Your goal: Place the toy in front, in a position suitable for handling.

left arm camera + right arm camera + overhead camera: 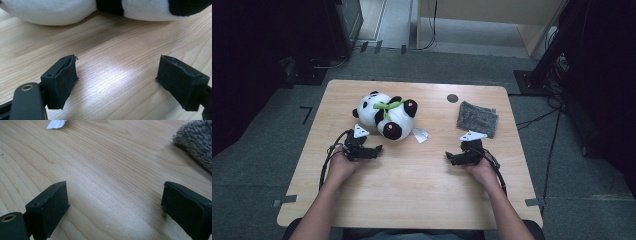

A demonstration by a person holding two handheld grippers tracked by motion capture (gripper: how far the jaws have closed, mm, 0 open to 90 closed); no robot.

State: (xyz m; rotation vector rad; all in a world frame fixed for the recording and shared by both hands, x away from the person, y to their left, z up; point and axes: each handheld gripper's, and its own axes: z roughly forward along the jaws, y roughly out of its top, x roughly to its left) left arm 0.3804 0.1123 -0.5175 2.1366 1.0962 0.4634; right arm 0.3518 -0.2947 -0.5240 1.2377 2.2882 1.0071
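A black-and-white plush panda (386, 114) with a green ribbon lies on its side on the wooden table (412, 185), left of centre. A grey fuzzy cloth (477, 118) lies at the right rear. My left gripper (363, 150) rests on the table just in front of the panda, jaws open with bare wood between them (117, 75); the panda's white belly (52, 11) is close ahead. My right gripper (462, 156) rests in front of the cloth, jaws wide open over bare wood (115, 202). The cloth's edge (197, 138) shows at upper right.
A white paper tag (420, 134) lies on the table beside the panda, seen too as a white scrap (57, 123). A dark round hole cover (452, 98) sits near the back edge. Cables and dark stands flank the table on the floor.
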